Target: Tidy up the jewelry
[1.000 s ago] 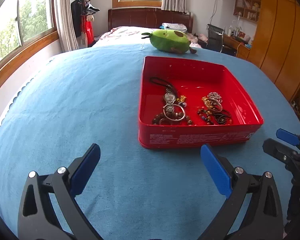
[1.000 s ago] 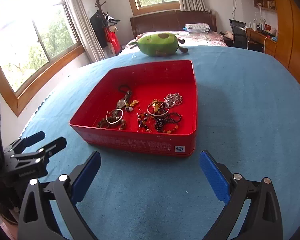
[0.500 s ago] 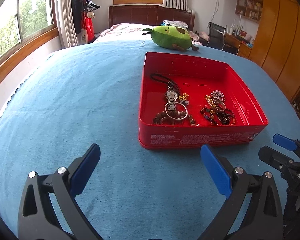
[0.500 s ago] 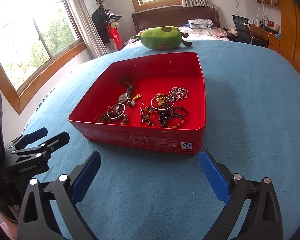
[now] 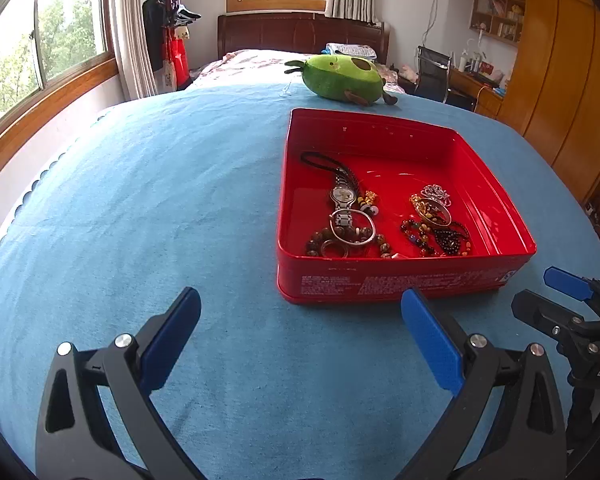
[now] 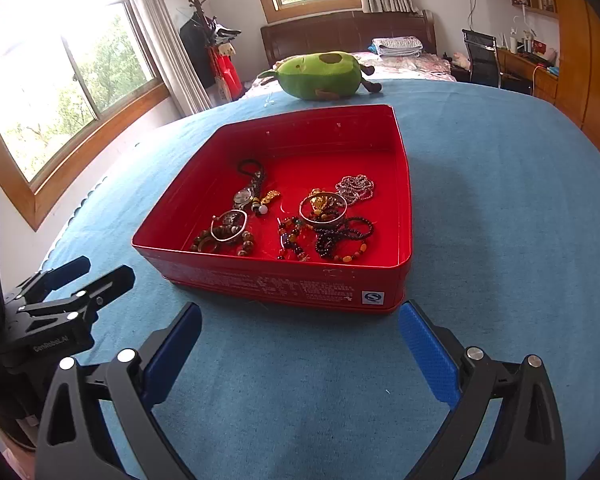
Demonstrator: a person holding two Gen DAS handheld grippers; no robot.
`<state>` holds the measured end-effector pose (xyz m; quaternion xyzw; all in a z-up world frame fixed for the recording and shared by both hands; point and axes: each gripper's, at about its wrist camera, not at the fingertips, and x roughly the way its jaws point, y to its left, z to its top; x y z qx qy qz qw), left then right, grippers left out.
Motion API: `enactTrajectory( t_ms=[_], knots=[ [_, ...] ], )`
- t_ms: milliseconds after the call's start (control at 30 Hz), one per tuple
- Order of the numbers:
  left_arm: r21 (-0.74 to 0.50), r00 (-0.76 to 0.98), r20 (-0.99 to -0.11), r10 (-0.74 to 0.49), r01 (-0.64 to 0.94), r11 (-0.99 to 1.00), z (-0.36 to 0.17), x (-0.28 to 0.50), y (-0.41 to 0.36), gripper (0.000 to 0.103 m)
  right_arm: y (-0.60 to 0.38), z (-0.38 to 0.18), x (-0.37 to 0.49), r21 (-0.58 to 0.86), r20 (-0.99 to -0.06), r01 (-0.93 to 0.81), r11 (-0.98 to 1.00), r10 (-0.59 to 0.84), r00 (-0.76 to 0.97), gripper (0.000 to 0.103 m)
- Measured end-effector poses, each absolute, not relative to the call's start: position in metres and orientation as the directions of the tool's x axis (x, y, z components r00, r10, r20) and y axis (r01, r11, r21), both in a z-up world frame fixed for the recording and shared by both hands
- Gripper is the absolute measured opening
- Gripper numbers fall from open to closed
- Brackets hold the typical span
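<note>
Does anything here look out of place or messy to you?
Two things. The jewelry lies tangled in loose heaps at the near end of the red tin, bracelets overlapping a watch. A green avocado plush toy sits oddly on the blue cloth.

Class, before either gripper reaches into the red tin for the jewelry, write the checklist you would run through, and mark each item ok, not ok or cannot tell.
1. Left gripper open and empty: ok.
2. Right gripper open and empty: ok.
3. Red tin has no lid on, inside reachable from above: ok.
4. Pieces lie separate enough to lift singly: not ok; the silver bangle rests on the dark bead bracelets, and the watch lies against the cord.
5. Tin steady on the blue cloth: cannot tell.
6. Avocado plush lies beyond the tin, out of the path: ok.
</note>
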<state>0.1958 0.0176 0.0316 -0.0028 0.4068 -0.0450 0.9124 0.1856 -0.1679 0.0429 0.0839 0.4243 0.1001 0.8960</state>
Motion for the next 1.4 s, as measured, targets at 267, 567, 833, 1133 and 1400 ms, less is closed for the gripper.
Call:
enactTrajectory(
  t_ms=[267, 567, 833, 1133, 1400],
  knots=[
    [-0.035, 0.668, -0.740, -0.078, 0.077, 0.996, 0.0324, 0.1955, 0.0173, 0.100, -0.1666, 0.0404, 0.1886, 0.231, -0.750, -0.106, 0.967, 0.246, 0.614, 0.099],
    [-0.033, 0.668, -0.740, -0.075, 0.075, 0.997, 0.0319, 0.1965, 0.0179, 0.100, -0.1668, 0.0385, 0.1887, 0.229, -0.754, -0.102, 0.968, 0.243, 0.610, 0.099],
    [-0.023, 0.668, -0.741, -0.061, 0.067, 0.998, 0.0303, 0.1975, 0.0194, 0.100, -0.1663, 0.0382, 0.1886, 0.228, -0.755, -0.102, 0.968, 0.242, 0.610, 0.099],
    [-0.021, 0.666, -0.743, -0.060, 0.066, 0.998, 0.0304, 0.1984, 0.0193, 0.100, -0.1665, 0.0383, 0.1888, 0.229, -0.755, -0.102, 0.968, 0.242, 0.609, 0.099],
    [-0.016, 0.663, -0.746, -0.056, 0.066, 0.998, 0.0303, 0.1985, 0.0192, 0.100, -0.1659, 0.0356, 0.1888, 0.225, -0.758, -0.103, 0.969, 0.240, 0.607, 0.099]
  ],
)
